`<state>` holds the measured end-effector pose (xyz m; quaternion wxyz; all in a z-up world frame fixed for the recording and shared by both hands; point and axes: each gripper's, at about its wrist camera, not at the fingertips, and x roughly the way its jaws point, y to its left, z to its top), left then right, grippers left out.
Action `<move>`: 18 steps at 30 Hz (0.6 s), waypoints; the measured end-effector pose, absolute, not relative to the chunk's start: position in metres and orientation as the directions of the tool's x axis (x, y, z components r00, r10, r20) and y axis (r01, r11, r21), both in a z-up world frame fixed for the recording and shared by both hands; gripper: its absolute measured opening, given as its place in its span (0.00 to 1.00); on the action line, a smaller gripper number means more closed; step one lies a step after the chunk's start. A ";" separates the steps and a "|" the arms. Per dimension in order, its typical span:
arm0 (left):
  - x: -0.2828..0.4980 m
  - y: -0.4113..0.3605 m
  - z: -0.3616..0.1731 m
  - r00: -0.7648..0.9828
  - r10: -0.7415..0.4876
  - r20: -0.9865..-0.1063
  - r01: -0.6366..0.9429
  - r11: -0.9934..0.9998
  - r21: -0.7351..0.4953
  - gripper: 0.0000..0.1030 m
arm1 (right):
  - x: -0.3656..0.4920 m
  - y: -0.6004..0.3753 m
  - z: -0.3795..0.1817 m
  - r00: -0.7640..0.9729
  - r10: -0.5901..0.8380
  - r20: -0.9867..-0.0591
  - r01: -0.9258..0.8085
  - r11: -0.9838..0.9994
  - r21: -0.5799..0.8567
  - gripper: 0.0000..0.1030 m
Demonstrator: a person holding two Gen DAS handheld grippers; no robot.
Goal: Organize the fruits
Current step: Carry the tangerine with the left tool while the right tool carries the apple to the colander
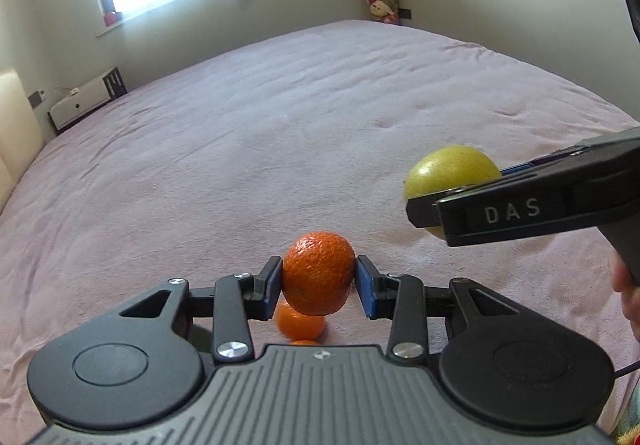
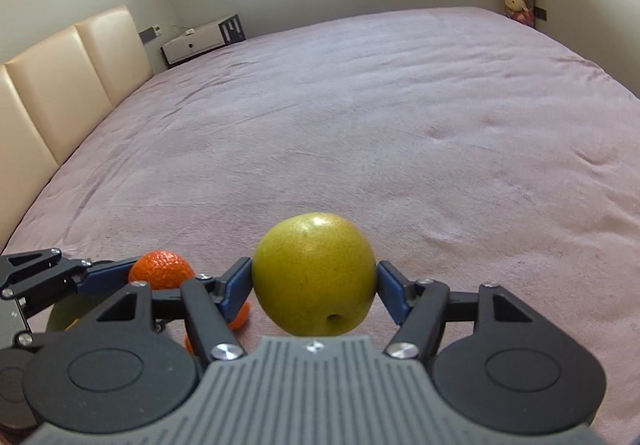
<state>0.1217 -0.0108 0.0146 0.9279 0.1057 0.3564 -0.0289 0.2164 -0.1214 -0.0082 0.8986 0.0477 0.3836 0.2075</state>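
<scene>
A: Left wrist view: the left claw (image 1: pixel 319 283) is clenched on a mandarin orange (image 1: pixel 319 279), blue pads pressing both flanks, the fruit clear of the pink bedspread (image 1: pixel 280 133).

B: And the right?

A: The right claw (image 2: pixel 315 283) grips a yellow-green pear (image 2: pixel 315 275) the same way, also off the bed. From the left camera it shows to the right and a little ahead, the pear (image 1: pixel 448 181) sticking out past its fingers.

B: Anything left lying down there?

A: Smaller oranges (image 1: pixel 300 321) on the bedspread directly below the held mandarin, partly hidden by the claw body. A greenish fruit sits by the left claw in the right wrist view, too hidden to name.

B: So what decides the next placement?

A: My judgement: the claws hang side by side, each fruit straight ahead between its fingers. No bowl or tray shows, so I cannot tell the destination. The loose oranges lie nearer the left claw.
</scene>
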 end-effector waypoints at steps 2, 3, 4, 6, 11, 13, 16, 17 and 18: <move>0.115 -0.001 0.021 0.747 0.035 -0.664 0.098 0.982 0.162 0.42 | 0.210 -0.117 0.000 0.623 0.424 -0.657 -0.360 0.901 0.241 0.63; 0.112 0.005 0.025 0.746 0.038 -0.665 0.080 0.986 0.146 0.42 | 0.206 -0.114 0.003 0.624 0.433 -0.650 -0.374 0.896 0.238 0.63; 0.109 0.010 0.029 0.744 0.041 -0.667 0.061 0.990 0.128 0.43 | 0.202 -0.111 0.007 0.625 0.443 -0.643 -0.389 0.890 0.236 0.63; 0.104 0.025 0.037 0.742 0.049 -0.668 0.015 0.996 0.089 0.42 | 0.194 -0.104 0.013 0.620 0.467 -0.630 -0.425 0.875 0.230 0.63; 0.097 0.072 0.049 0.715 0.064 -0.696 -0.119 0.992 -0.031 0.42 | 0.175 -0.082 0.020 0.588 0.537 -0.605 -0.524 0.822 0.222 0.63; 0.097 0.092 0.047 0.685 0.056 -0.726 -0.173 0.981 -0.088 0.42 | 0.168 -0.073 0.021 0.574 0.558 -0.599 -0.563 0.800 0.207 0.63; 0.093 0.120 0.039 0.653 0.038 -0.756 -0.241 0.957 -0.160 0.42 | 0.162 -0.058 0.020 0.540 0.597 -0.593 -0.617 0.760 0.203 0.63; 0.092 0.128 0.036 0.645 0.036 -0.763 -0.260 0.950 -0.175 0.42 | 0.160 -0.052 0.019 0.530 0.610 -0.589 -0.636 0.745 0.200 0.63; 0.090 0.135 0.034 0.638 0.038 -0.769 -0.277 0.943 -0.183 0.42 | 0.158 -0.046 0.019 0.522 0.619 -0.586 -0.655 0.731 0.189 0.63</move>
